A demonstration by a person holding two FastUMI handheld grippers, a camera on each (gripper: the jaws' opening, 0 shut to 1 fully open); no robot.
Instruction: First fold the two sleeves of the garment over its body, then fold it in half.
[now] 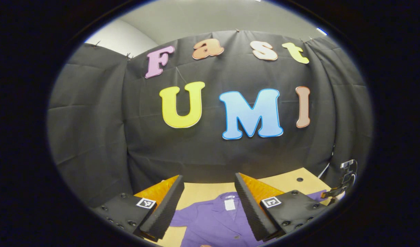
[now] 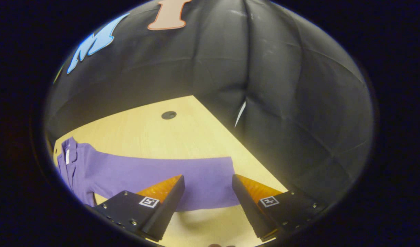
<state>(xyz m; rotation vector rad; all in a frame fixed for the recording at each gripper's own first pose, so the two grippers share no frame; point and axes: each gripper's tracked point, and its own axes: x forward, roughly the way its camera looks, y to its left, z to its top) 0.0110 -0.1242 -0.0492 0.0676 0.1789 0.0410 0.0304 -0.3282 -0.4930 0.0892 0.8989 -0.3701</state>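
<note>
A purple button shirt lies flat on the light wooden table, its collar and white label toward the far wall. My left gripper hangs open above the collar area, nothing between its fingers. In the right gripper view one long purple sleeve stretches out across the table, with the shirt's collar at the far left. My right gripper is open, held over the sleeve's cuff end. The other gripper shows at the right edge of the left gripper view.
Black cloth walls stand close behind and to the right of the table. A small dark round hole sits in the tabletop beyond the sleeve. The table's right edge runs just past the cuff.
</note>
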